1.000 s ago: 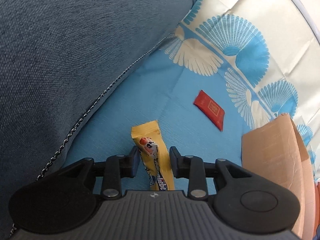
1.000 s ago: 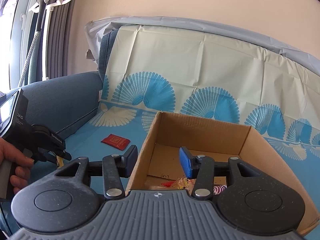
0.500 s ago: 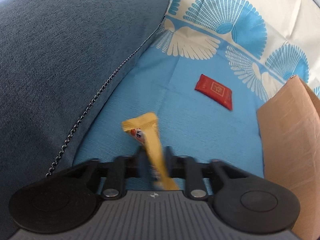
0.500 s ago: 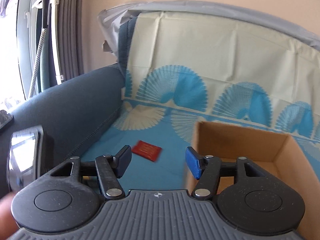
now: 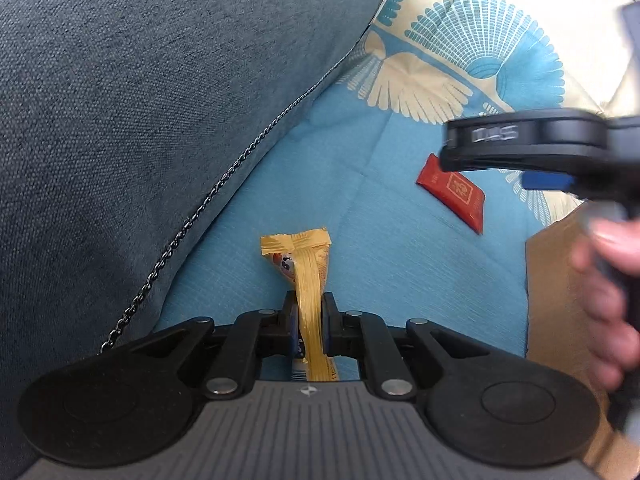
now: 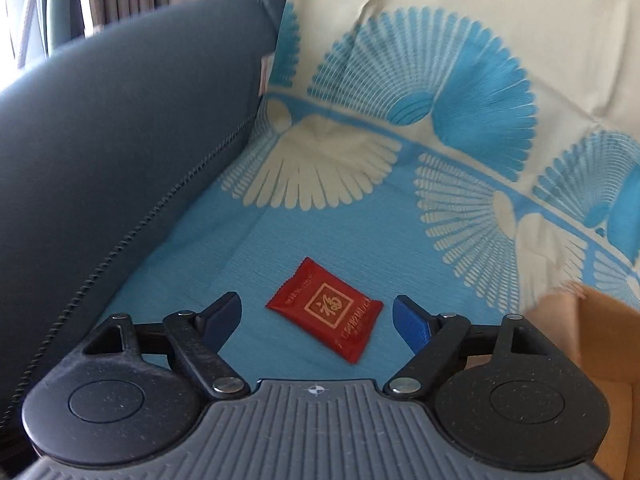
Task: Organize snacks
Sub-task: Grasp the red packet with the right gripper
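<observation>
In the left wrist view, the left claw (image 5: 309, 322) is closed tight on a long yellow foil snack stick wrapper (image 5: 307, 280), its two dark fingers pinching the wrapper near its lower half so the crimped end stands out toward 12 o'clock over the blue cloth with white and blue fan patterns (image 5: 360, 240). A flat red rectangular snack packet with gold print (image 5: 454, 193) lies on that cloth at about 1 o'clock from the held stick, well apart from it. Above the packet, at 2 o'clock, the black body of the right claw (image 5: 548, 179) reaches in from the right edge, blurred, with one blue finger pad (image 5: 546, 181) showing beneath it and the person's right hand (image 5: 608, 280) gripping its handle at 3 o'clock. A brown cardboard box (image 5: 556, 300) edges in at 4 o'clock, just beside the hand. The dark blue-grey fabric sofa armrest (image 5: 160, 100) fills the 9 to 12 o'clock side, its seam touching the cloth. In the right wrist view, the right claw (image 6: 318, 318) is spread wide and holds nothing; the red packet (image 6: 326, 308) lies flat on the patterned cloth (image 6: 248, 248) between its blue-tipped fingers, nearer the right finger, and whether either finger touches it cannot be told. The cardboard box (image 6: 600, 320) shows its corner at 4 o'clock, and the sofa armrest (image 6: 120, 140) rises at 9 to 10 o'clock.
</observation>
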Demonstrator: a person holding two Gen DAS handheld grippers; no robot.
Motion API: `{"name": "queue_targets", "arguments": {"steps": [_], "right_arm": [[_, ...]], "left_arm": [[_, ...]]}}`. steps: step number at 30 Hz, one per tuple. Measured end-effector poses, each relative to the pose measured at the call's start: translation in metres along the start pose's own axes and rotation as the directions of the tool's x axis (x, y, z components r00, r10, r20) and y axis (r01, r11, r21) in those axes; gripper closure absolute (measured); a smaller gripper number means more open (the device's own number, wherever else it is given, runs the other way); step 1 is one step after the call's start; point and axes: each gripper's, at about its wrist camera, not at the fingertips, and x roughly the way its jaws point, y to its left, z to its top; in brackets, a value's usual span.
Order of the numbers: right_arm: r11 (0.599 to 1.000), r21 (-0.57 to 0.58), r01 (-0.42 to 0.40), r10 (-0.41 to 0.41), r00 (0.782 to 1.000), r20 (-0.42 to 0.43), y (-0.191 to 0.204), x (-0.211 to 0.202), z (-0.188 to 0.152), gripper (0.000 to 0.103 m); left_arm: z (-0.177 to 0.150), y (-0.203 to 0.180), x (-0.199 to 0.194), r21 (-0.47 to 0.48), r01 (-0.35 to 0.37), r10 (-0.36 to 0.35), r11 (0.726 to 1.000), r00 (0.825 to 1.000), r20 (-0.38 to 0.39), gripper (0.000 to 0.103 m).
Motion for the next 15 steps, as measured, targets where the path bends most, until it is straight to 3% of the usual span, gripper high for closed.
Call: {"name": "queue_targets", "arguments": {"steps": [3, 7, 11, 13, 15], "right_arm": [[0.993, -0.114, 0.033, -0.038, 0.999, -0.037, 0.007, 0.027, 0.011, 0.017], [0.968, -0.250, -0.024, -0.007, 0.993, -0.120, 0.014, 0.053, 0.016, 0.014], [0.970, -0.233, -0.067, 0.027, 0.985, -0.173, 0.010, 0.068, 0.018, 0.010], [0.979, -0.170, -0.112, 0.079, 0.979, -0.189, 0.004, 0.069, 0.019, 0.020], [0.977, -0.147, -0.157, 0.130, 0.975, -0.180, 0.003, 0.064, 0.016, 0.045]], "left_arm": [[0.002, 0.002, 0.000, -0.003, 0.004, -0.004, 1.000, 1.000, -0.014, 0.092], [0.002, 0.004, 0.000, -0.007, 0.009, -0.010, 1.000, 1.000, -0.024, 0.091], [0.001, 0.007, -0.001, -0.013, 0.014, -0.014, 1.000, 0.999, -0.031, 0.091], [0.001, 0.007, -0.002, -0.011, 0.012, -0.012, 1.000, 0.999, -0.032, 0.091], [0.003, 0.007, 0.000, -0.013, 0.009, -0.010, 1.000, 0.999, -0.034, 0.092]]}}
